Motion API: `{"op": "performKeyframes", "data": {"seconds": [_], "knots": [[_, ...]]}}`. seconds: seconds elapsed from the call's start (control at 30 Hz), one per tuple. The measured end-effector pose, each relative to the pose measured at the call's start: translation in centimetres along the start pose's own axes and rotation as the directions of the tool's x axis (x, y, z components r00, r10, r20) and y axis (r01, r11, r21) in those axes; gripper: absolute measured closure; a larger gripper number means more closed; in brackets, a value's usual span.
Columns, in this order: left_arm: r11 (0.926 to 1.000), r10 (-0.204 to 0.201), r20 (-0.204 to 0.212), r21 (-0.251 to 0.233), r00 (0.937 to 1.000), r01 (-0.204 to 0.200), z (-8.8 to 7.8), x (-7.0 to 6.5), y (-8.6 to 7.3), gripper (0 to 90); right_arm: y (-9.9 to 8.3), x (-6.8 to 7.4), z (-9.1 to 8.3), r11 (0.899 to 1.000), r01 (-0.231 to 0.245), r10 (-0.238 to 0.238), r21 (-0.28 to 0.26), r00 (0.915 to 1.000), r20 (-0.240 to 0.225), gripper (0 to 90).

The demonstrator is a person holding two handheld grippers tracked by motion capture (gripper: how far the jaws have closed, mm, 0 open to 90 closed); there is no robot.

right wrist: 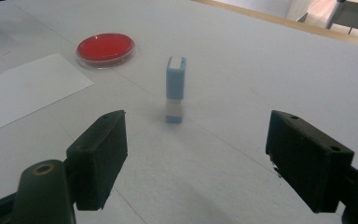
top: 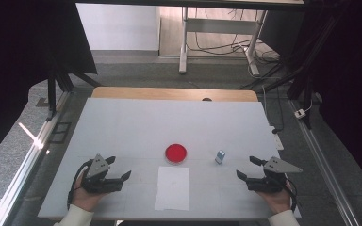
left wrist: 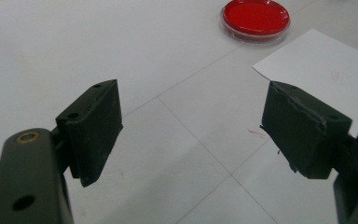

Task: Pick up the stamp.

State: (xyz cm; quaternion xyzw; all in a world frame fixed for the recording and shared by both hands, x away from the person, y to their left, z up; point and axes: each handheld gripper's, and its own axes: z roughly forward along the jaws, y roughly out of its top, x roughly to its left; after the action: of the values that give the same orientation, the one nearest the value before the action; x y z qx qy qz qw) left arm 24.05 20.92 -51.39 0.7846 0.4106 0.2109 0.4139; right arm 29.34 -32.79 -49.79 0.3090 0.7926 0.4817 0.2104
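resting on table (top: 122, 122), left gripper (top: 120, 172) and right gripper (top: 246, 167) jaws apart, empty; blue stamp (right wrist: 175, 88) upright, no readable writing.

A white table (top: 122, 127) carries a red dish (top: 176, 153), a paper sheet (top: 172, 188) and a small blue block (top: 220, 157).

On the table (top: 122, 122), a round dish (top: 176, 153) sits near the middle, with a sheet of paper (top: 172, 188) lying just before it, toward the person. To the right of the dish, apart from it, a small block (top: 220, 157) stands upright. The left claw (top: 120, 169) rests left of the paper, the right claw (top: 246, 168) right of it, nearer the block.
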Motion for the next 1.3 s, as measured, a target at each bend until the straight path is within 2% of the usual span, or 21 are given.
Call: {"op": "performKeyframes", "data": {"seconds": [0.27, 0.6, 0.87, 1.03, 1.17, 1.3], "knots": [[0.9999, -0.012, -0.006, -0.001, 0.9999, 0.012, 0.1, 0.5, -0.2, 19.4, -0.1, -0.1, 0.1, 1.0, -0.009, 0.009, 0.002, 1.0, -0.003, 22.2], [0.9994, 0.027, -0.011, 0.023, 0.9996, -0.027, 0.4, 0.0, -0.2, 19.1, 0.2, 0.6, 0.4, 1.0, 0.015, -0.015, 0.013, 0.9999, 0.007, 23.5], [0.9995, 0.031, -0.02, 0.007, 0.9993, -0.031, 0.4, 0.1, -0.2, 19.4, 0.2, 0.5, 0.5, 1.0, 0.012, -0.012, 0.025, 0.9998, 0.018, 24.1], [0.9994, 0.032, -0.02, 0.013, 0.9993, -0.032, 0.4, 0.1, -0.2, 19.3, 0.6, 0.4, 0.3, 1.0, 0.005, -0.005, 0.0, 0.9996, 0.029, 23.7], [0.9994, 0.031, -0.022, 0.014, 0.9993, -0.031, 0.4, 0.1, -0.2, 19.3, 1.1, 0.5, 0.3, 1.0, 0.026, -0.025, -0.015, 0.9982, 0.054, 23.0], [0.9992, 0.037, -0.023, 0.014, 0.9991, -0.036, 0.4, 0.1, -0.2, 19.5, 2.0, 0.5, 0.2, 1.0, 0.025, -0.024, -0.015, 0.9984, 0.051, 23.9]]}}
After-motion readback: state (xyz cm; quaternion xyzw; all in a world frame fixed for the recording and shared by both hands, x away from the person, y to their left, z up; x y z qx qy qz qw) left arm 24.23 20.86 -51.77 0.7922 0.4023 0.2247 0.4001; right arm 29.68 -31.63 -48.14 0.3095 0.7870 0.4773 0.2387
